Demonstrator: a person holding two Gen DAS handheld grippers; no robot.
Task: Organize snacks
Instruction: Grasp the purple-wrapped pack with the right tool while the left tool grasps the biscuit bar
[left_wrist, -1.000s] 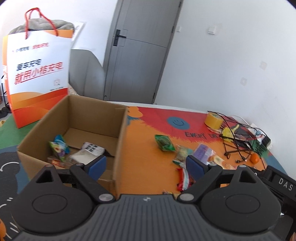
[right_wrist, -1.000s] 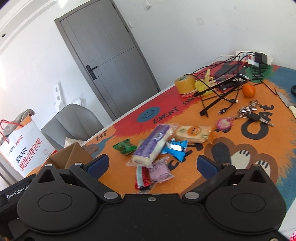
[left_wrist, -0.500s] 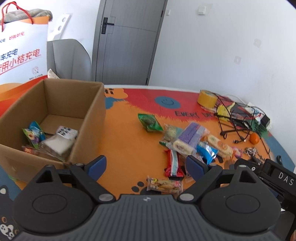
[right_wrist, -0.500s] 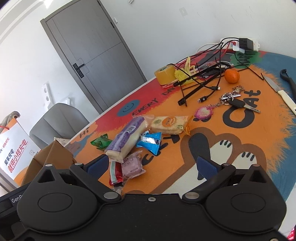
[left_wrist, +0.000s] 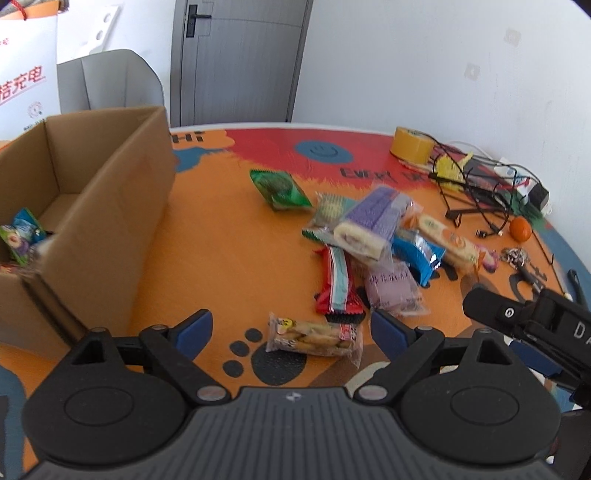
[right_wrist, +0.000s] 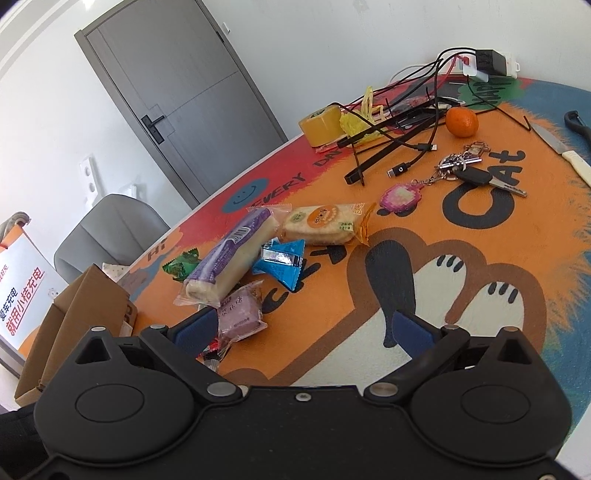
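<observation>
One biscuit packet (left_wrist: 314, 334), nearest item: left gripper (left_wrist: 291, 330), fingers spread and empty, has swung from cardboard box (left_wrist: 110, 206) down over it; next pick likely. Right gripper (right_wrist: 303, 328) likewise spread, empty.

The table mat (left_wrist: 229, 251) is mostly orange, with a red jagged band at upper centre, a blue smiley disc (left_wrist: 322, 150), black paw prints at lower centre and black lettering. The cardboard box (left_wrist: 110, 221) at left is plain brown. Snack packets: green (left_wrist: 279, 189), purple-and-cream (left_wrist: 369, 225), blue (left_wrist: 417, 254), red with a white-green stripe (left_wrist: 338, 284), pale lilac (left_wrist: 393, 290). In the right wrist view, a tangerine (right_wrist: 461, 122) is orange, a tape roll (right_wrist: 320, 124) yellow-brown, and a keyring charm (right_wrist: 401, 195) pixel-patterned pink.
</observation>
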